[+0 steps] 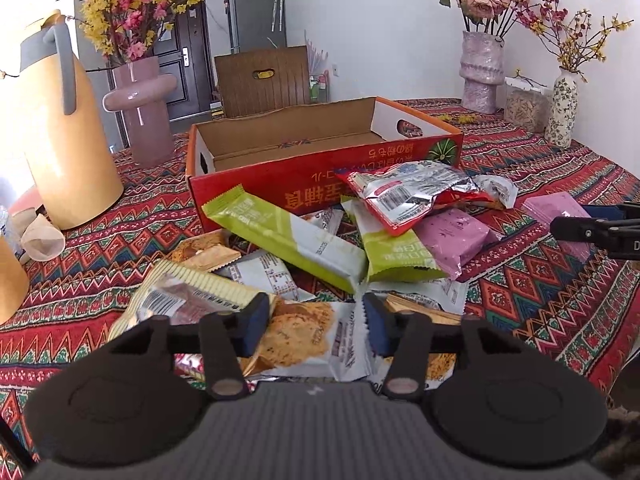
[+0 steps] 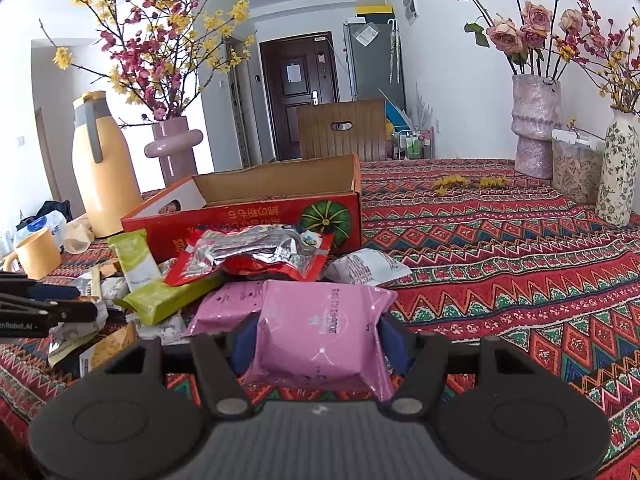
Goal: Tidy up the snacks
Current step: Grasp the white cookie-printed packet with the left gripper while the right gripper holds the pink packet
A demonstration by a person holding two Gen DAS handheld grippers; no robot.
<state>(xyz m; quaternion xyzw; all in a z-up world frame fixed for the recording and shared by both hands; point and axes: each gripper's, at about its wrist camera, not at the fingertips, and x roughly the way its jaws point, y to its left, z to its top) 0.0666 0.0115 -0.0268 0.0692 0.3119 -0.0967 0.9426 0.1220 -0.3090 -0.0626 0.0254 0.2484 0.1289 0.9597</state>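
a table [image 2: 500,248] draped in a red patterned cloth fills a white-walled room with a dark door at the back. the right gripper [image 2: 316,340] has its jaws pressed on both sides of a pink snack packet [image 2: 320,328], which bears a printed date too small to read surely. the left gripper [image 1: 312,320] has its jaws about half apart around a biscuit packet [image 1: 304,336] in clear-and-white wrap; whether the pads touch it cannot be told. beyond lies the heap of snacks: a long green bar packet [image 1: 288,236], a second pink packet [image 1: 452,240] and a red-and-silver foil bag [image 1: 412,192] with a barcode. this heap stands between both grippers and the open red cardboard box [image 1: 320,160], whose yellow lettering reads upside down. further off stand a yellow thermos jug [image 1: 60,140], a pink vase [image 1: 140,108] of blossom branches, a textured vase [image 2: 534,124] of roses, a floral vase [image 2: 618,168] and a wooden chair [image 2: 340,128].
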